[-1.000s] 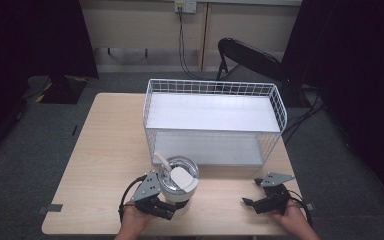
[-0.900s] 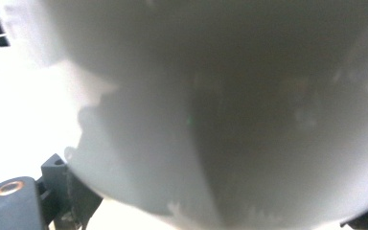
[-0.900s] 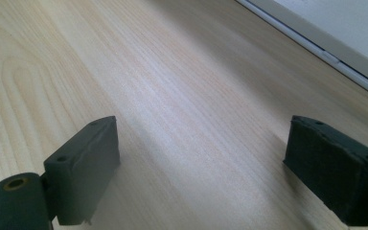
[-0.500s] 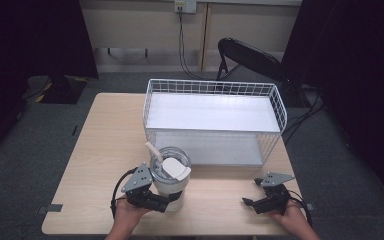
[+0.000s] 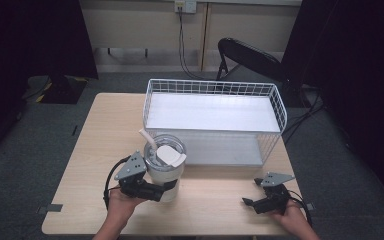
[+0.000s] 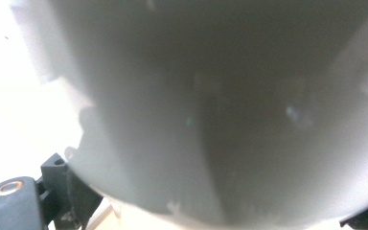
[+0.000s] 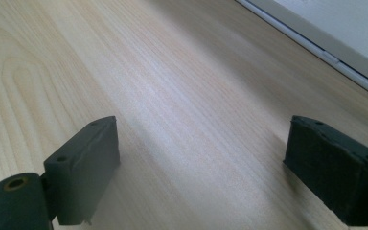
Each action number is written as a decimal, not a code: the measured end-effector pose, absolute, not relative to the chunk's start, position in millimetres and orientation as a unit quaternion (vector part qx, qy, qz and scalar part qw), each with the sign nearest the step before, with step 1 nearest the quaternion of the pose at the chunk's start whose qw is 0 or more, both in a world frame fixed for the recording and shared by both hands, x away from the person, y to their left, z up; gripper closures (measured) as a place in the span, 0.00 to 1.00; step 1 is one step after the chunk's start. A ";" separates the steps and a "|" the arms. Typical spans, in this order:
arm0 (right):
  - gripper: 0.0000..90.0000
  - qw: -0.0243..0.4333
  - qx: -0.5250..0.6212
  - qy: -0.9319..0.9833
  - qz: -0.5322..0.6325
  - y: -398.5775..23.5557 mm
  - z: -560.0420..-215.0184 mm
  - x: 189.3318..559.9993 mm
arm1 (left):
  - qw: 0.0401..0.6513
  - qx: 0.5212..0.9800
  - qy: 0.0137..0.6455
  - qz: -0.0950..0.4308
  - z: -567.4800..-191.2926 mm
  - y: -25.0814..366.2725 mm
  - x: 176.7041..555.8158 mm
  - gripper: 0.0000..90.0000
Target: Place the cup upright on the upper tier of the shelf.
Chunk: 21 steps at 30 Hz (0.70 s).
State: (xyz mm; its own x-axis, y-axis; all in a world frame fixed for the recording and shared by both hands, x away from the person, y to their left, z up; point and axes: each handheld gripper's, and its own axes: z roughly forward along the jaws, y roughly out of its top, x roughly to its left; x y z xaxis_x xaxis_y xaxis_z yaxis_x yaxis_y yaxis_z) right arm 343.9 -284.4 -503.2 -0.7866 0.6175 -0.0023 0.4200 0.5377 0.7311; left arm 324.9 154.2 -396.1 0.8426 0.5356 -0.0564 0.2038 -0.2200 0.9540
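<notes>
A clear tumbler [image 5: 164, 167] with a white lid and a white straw is upright near the table's front left, just in front of the basket. My left gripper [image 5: 168, 188] reaches in from the left and is shut on the tumbler's lower body. In the left gripper view the tumbler's pale wall [image 6: 220, 120] sits close against the camera between the two jaws. My right gripper [image 5: 248, 202] rests low at the table's front right, open, with bare wood between its pads [image 7: 84, 163].
A white wire basket [image 5: 212, 83] with a white floor stands on the far half of the wooden table [image 5: 105, 130]. A black folding chair [image 5: 245, 55] stands behind the table. The basket's base edge [image 7: 316, 48] lies just beyond my right gripper.
My left gripper has risen and shifted a little to the left with the tumbler in its grip. The right gripper has stayed where it was.
</notes>
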 end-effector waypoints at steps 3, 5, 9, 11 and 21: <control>0.12 0.131 0.299 0.867 0.376 -284.4 -503.3 343.9 | 0.577 0.766 0.242 0.145 -390.2 154.8 327.2 0.11; 0.12 0.131 0.299 0.867 0.376 -284.4 -503.3 343.9 | 0.576 0.767 0.242 0.147 -386.1 155.2 328.5 0.11; 0.12 0.131 0.299 0.867 0.376 -284.4 -503.2 343.8 | 0.572 0.771 0.242 0.144 -378.6 155.0 330.9 0.11; 0.12 0.131 0.299 0.867 0.376 -284.4 -503.2 343.8 | 0.570 0.772 0.240 0.145 -374.6 154.7 332.0 0.11; 0.12 0.131 0.299 0.867 0.376 -284.4 -503.2 343.9 | 0.569 0.775 0.235 0.143 -348.6 150.9 339.3 0.11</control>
